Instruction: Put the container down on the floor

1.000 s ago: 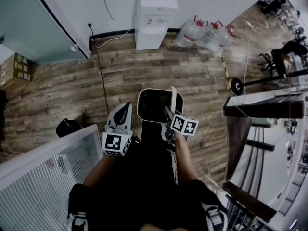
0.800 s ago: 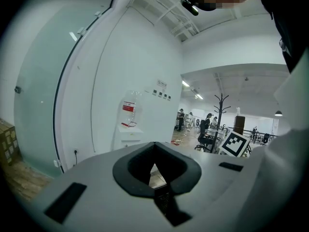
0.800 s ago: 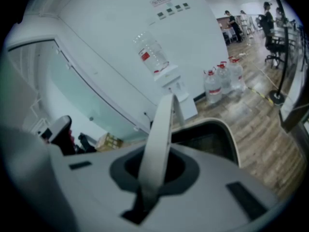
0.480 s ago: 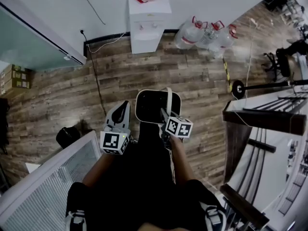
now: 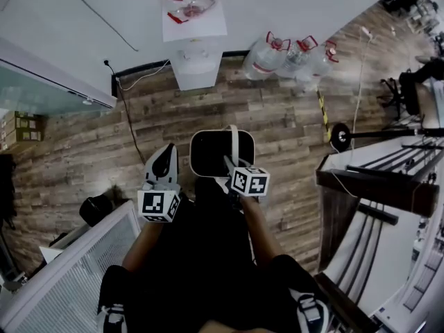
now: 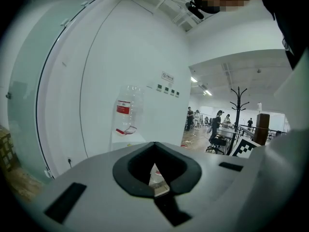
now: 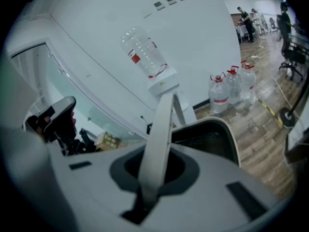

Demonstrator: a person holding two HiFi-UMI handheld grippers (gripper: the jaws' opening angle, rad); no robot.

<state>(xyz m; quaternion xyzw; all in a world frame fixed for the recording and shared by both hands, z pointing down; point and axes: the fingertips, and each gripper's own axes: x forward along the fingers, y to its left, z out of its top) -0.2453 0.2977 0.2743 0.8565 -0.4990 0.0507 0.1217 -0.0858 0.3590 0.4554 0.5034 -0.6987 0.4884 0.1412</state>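
Now right gripper [image 5: 227,162] fingers [image 7: 207,187] clamp the handle [image 5: 234,141] over container [image 5: 211,152]; left gripper [image 5: 166,152] fingers [image 6: 96,197] together.

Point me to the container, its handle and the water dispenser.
container [image 5: 210,155], head view, dark inner bottom
handle [image 7: 158,129], right gripper view, strap just above the jaws
water dispenser [image 5: 198,64], head view, front panel

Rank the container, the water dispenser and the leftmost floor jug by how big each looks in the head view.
1. water dispenser, counting its bottle
2. container, which is nearer the camera, so the gap to first is unsure
3. leftmost jug, clearly smallest
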